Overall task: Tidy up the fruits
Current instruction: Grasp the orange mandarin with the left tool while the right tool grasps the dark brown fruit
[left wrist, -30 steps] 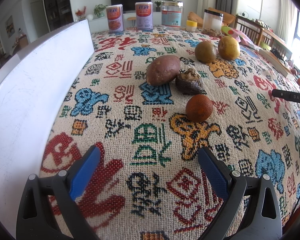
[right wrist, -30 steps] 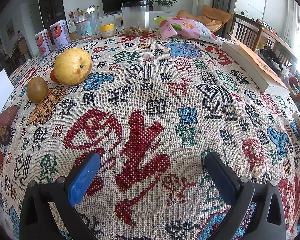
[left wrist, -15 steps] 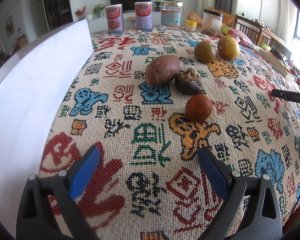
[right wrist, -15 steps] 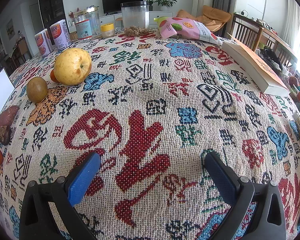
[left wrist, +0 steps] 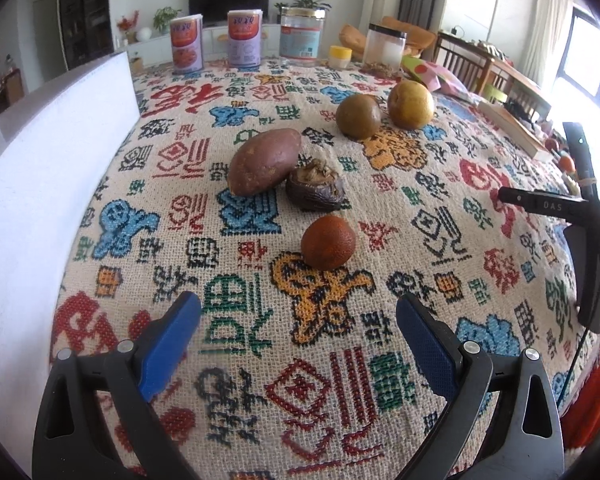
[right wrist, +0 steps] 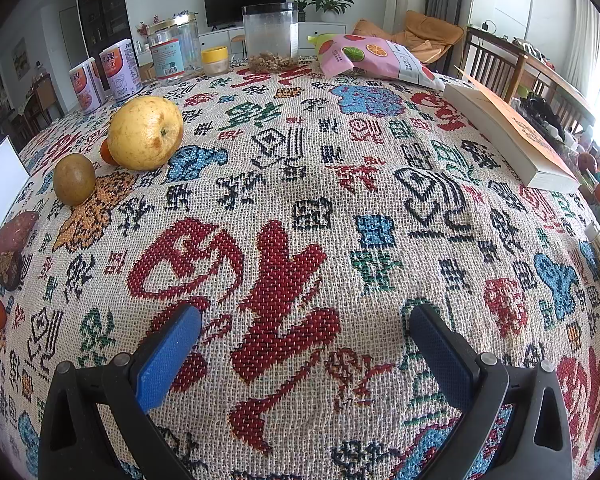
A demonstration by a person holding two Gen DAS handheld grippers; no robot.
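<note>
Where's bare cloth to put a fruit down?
Free: the patterned cloth ahead of the open right gripper, between the yellow pear and the white book. Crowded: around the reddish sweet potato, where the fruits sit ahead of the left gripper.

The cloth (left wrist: 260, 360) bore red, blue, green and orange glyphs on beige; the pear (right wrist: 146, 132) was yellow, the tangerine (left wrist: 328, 242) dark orange.

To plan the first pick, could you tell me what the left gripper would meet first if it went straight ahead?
Most likely the small orange fruit, directly ahead of the open left gripper; only tablecloth lies between them.
</note>
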